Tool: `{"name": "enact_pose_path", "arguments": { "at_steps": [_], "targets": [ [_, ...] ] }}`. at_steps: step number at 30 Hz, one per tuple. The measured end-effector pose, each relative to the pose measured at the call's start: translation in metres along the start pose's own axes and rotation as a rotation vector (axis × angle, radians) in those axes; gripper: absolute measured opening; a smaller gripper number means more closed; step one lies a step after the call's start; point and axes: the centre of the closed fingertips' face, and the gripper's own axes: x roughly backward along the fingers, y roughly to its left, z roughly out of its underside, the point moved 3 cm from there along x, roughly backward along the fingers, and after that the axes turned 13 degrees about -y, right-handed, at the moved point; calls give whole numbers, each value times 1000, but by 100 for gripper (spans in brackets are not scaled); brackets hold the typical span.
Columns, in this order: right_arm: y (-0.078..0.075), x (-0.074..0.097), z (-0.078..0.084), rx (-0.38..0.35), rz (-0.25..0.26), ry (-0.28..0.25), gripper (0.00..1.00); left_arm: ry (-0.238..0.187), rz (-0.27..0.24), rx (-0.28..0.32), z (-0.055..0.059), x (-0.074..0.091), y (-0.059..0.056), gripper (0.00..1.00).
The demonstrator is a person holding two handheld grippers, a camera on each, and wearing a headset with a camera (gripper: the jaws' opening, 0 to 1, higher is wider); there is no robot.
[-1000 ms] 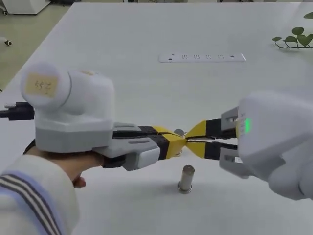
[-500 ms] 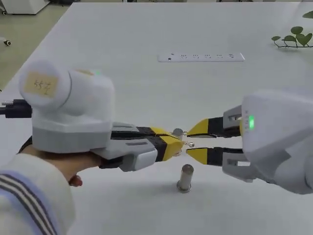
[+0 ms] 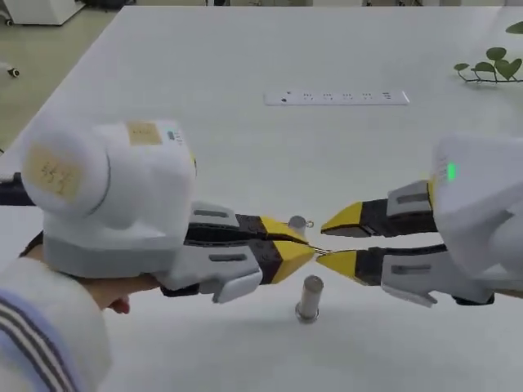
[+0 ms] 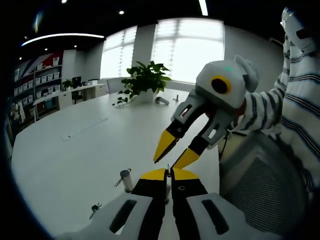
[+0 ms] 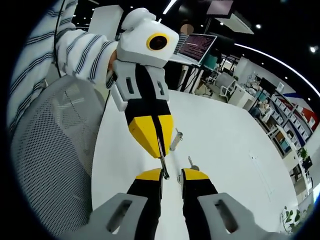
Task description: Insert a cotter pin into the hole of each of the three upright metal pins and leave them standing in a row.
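Observation:
My left gripper (image 3: 309, 251) reaches in from the left, shut on a thin cotter pin (image 3: 320, 250) that sticks out past its yellow tips. The right gripper (image 3: 324, 242) faces it from the right, open, one tip above the cotter pin and one below. A bare upright metal pin (image 3: 310, 296) stands on the white table just in front of the tips. Behind them stands a second metal pin (image 3: 298, 222) with a ring at its head. In the right gripper view the cotter pin (image 5: 161, 159) hangs from the left gripper's tips just over my open right gripper (image 5: 172, 174).
A white power strip (image 3: 337, 97) lies further back on the table (image 3: 204, 122). Green leaves (image 3: 493, 64) sit at the far right edge. A striped sleeve (image 3: 45, 335) and a hand hold the left gripper. A mesh chair back (image 5: 55, 150) is close behind.
The right gripper has opened and drawn back to the right, off the cotter pin. The left gripper keeps the cotter pin and has rolled slightly.

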Motion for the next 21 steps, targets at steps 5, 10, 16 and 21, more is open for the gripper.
{"name": "enact_pose_path", "arguments": {
  "at_steps": [5, 10, 16, 21],
  "targets": [
    [4, 1, 0, -29, -10, -14, 4, 6, 23, -18, -1, 0, -3, 0],
    [7, 3, 3, -48, -12, -9, 6, 42, 56, -70, 3, -1, -7, 0],
    [13, 2, 7, -77, -34, -5, 7, 64, 97, -137, 6, 0, -12, 0],
    [16, 2, 10, -96, -43, 0, 6, 66, 115, -161, 7, 1, -14, 0]
  ]
}}
